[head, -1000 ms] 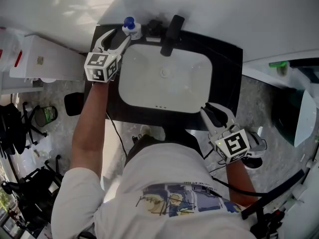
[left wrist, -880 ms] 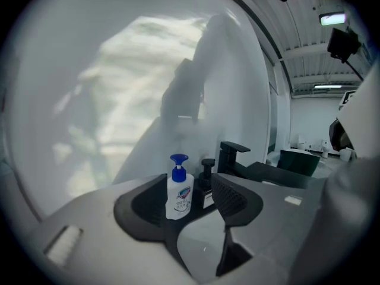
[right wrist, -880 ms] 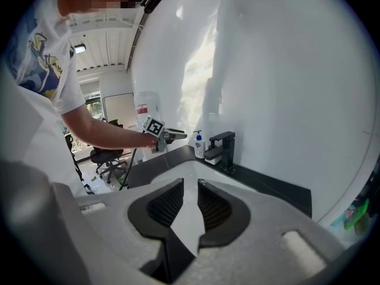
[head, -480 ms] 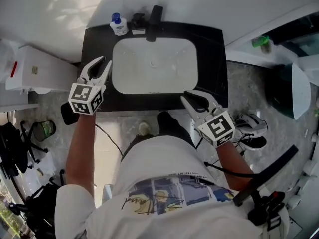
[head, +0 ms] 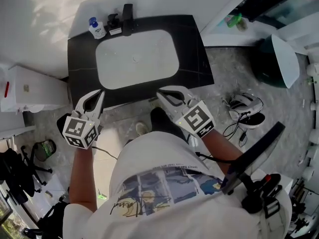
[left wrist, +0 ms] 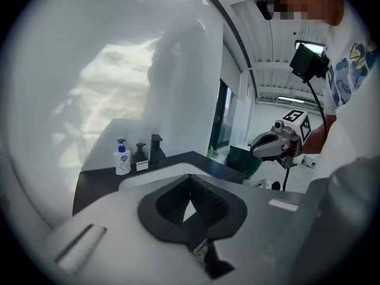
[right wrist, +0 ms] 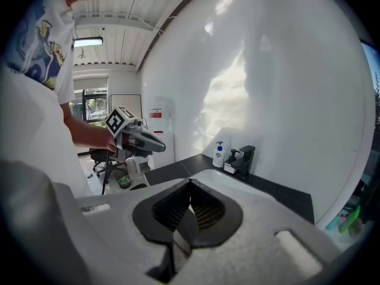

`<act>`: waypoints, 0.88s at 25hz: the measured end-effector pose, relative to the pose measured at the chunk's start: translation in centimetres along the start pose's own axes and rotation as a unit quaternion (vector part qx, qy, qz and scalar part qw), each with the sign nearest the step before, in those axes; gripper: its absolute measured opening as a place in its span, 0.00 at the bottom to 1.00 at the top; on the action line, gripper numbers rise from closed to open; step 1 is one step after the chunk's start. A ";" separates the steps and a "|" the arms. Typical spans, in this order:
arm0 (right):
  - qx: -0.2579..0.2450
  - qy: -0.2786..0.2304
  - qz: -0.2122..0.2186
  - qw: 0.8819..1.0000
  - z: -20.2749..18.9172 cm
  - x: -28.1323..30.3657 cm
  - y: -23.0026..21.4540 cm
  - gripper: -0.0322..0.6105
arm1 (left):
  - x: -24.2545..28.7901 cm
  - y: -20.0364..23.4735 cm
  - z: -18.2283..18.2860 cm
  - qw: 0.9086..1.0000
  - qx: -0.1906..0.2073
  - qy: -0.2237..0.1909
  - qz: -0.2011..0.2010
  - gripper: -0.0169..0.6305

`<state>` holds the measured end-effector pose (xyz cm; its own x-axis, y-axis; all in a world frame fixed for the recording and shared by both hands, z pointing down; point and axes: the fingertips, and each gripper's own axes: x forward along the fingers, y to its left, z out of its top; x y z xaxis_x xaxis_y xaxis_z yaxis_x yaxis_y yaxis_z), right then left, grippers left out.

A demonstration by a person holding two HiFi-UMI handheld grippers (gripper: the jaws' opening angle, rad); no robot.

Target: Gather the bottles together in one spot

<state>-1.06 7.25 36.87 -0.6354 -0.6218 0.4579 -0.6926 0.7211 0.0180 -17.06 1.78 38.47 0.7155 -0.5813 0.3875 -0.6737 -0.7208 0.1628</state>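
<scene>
A white pump bottle with a blue cap [head: 94, 28] stands at the back left corner of the black counter [head: 199, 54]. A small dark bottle [head: 113, 23] stands right beside it, next to the black faucet [head: 127, 18]. Both grippers hang in front of the counter, away from the bottles. My left gripper [head: 98, 94] is shut and holds nothing; in the left gripper view [left wrist: 190, 180] its tips meet. My right gripper [head: 162, 94] is also shut with nothing in it [right wrist: 190, 184]. The two bottles show far off in both gripper views, white bottle [left wrist: 122, 158] and white bottle [right wrist: 219, 155].
The white basin [head: 137, 59] fills the counter's middle. A green bottle [head: 234, 20] sits on a ledge to the right. A dark green bin [head: 271, 61] and a headset [head: 246, 108] lie on the floor at right, a white cabinet [head: 30, 88] at left.
Both grippers have drawn back from the counter toward the person's body. The left gripper, which was open beside the white bottle, has left it standing and shut.
</scene>
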 end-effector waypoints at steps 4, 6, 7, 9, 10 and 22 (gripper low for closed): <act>0.002 -0.003 -0.003 1.000 0.1 -0.6 1.2 0.05 | -1.3 -2.7 -0.4 1.000 -0.005 0.007 -0.019 0.03; 0.002 -0.005 -0.003 1.000 0.3 -0.9 1.6 0.05 | -1.7 -4.1 -0.5 0.999 -0.001 0.009 -0.032 0.03; 0.000 -0.005 -0.003 1.000 0.4 -1.0 1.9 0.05 | -1.8 -4.9 -0.5 0.999 0.000 0.011 -0.040 0.03; -0.003 -0.006 -0.002 1.000 0.5 -1.2 2.3 0.05 | -2.0 -6.3 -0.3 0.998 0.002 0.013 -0.054 0.03; -0.005 -0.006 -0.002 1.000 0.6 -1.3 2.5 0.05 | -2.0 -6.9 -0.3 0.998 0.002 0.014 -0.061 0.03; -0.029 -0.010 -0.001 1.000 1.4 -2.2 3.7 0.05 | -2.1 -10.4 0.3 0.995 0.003 0.019 -0.099 0.03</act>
<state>-2.75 10.87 34.69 -0.6411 -0.6289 0.4399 -0.6734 0.7359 0.0707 -11.50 10.36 35.71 0.8269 -0.4131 0.3816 -0.5187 -0.8223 0.2338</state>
